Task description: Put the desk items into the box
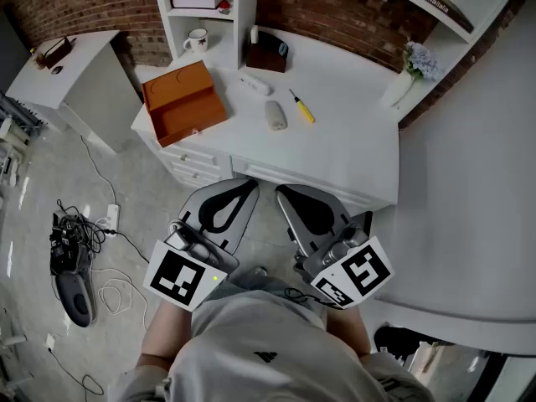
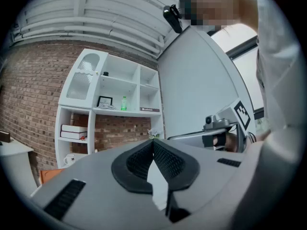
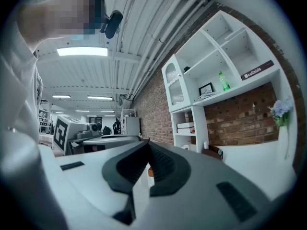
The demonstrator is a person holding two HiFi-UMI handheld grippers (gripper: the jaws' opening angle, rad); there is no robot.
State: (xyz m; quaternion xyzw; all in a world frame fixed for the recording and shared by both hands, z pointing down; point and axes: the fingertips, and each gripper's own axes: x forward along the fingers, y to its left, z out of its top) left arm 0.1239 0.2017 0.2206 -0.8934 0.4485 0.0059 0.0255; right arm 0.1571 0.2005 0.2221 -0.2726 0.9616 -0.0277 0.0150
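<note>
Head view: the person's torso fills the lower edge and hides the hands that carry the tools. The left gripper (image 1: 248, 186) and right gripper (image 1: 283, 193) are held side by side in front of the body, short of the desk (image 1: 352, 132), tips toward its drawer fronts. Jaw state is hard to judge from above; each gripper's own view settles it: both pairs of jaws meet tip to tip with nothing between them. Both tools are clenched and empty.

The desk's right wing is cut off by the frame edge. On the desktop, a white oblong item (image 1: 255, 84) and a grey oval item (image 1: 275, 114) are too small to identify. The yellow-handled screwdriver (image 1: 301, 107) reads clearly.

The left gripper view takes in the upper compartments of the shelving unit (image 2: 110, 80) — a framed picture (image 2: 104, 101) and a green bottle (image 2: 123, 103) — which the head view crops away. Of the box (image 1: 180, 99) it catches only an orange corner at lower left. The right gripper view adds a long hall with ceiling lights (image 3: 81, 51), and a sliver of orange just below its jaw tips. Neither gripper view shows the three loose desk items.

The box is orange-brown, shallow and rectangular. It lies at the desk's front left corner, skewed to the desk edge, with the loose items to its right and both grippers well apart from it. Whether it is open or lidded cannot be told.
</note>
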